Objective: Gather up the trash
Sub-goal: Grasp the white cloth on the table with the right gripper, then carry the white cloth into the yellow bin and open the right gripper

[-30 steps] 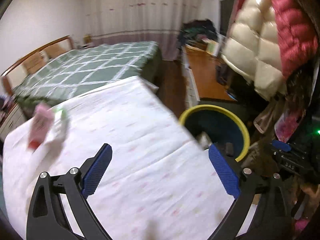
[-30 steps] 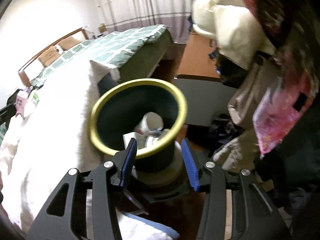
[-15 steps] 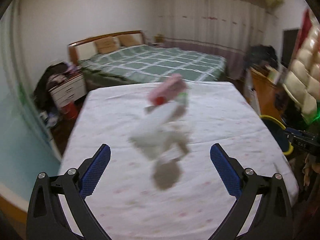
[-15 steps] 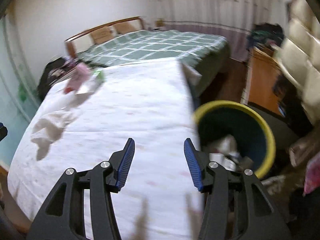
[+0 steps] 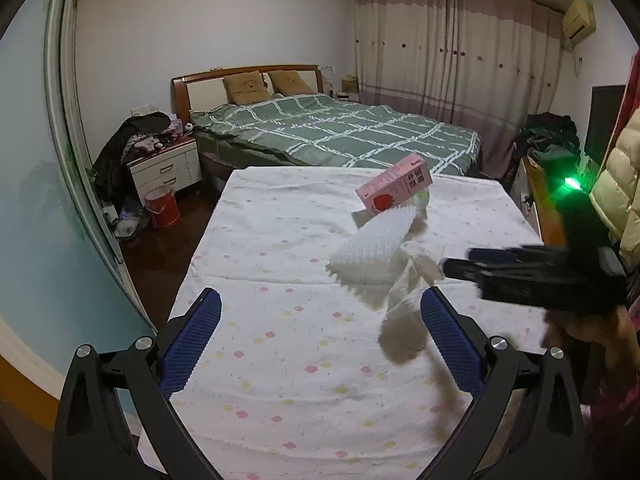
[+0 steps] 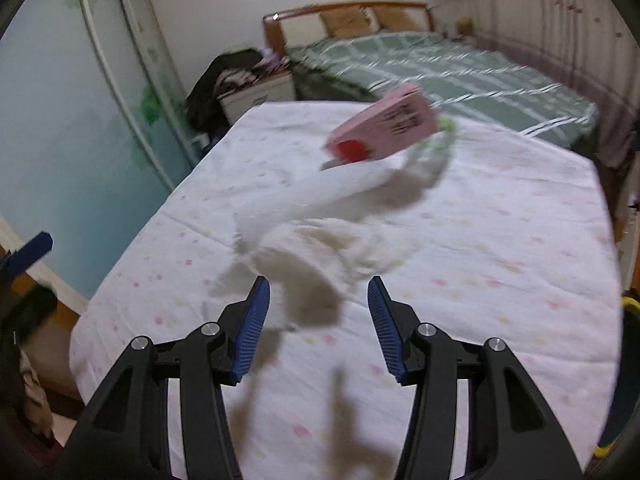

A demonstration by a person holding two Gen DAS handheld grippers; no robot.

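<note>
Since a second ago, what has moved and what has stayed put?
Both views swung away from the yellow-rimmed bin toward the trash pile: pink carton, white spiky sheet and crumpled tissue now sit ahead. The right gripper, then over the bin, is now above the bed. Both it and the left gripper remain open and empty; the trash lies untouched.

Green plaid bed (image 5: 340, 132), white nightstand (image 5: 166, 168), red bucket (image 5: 162, 206).
</note>
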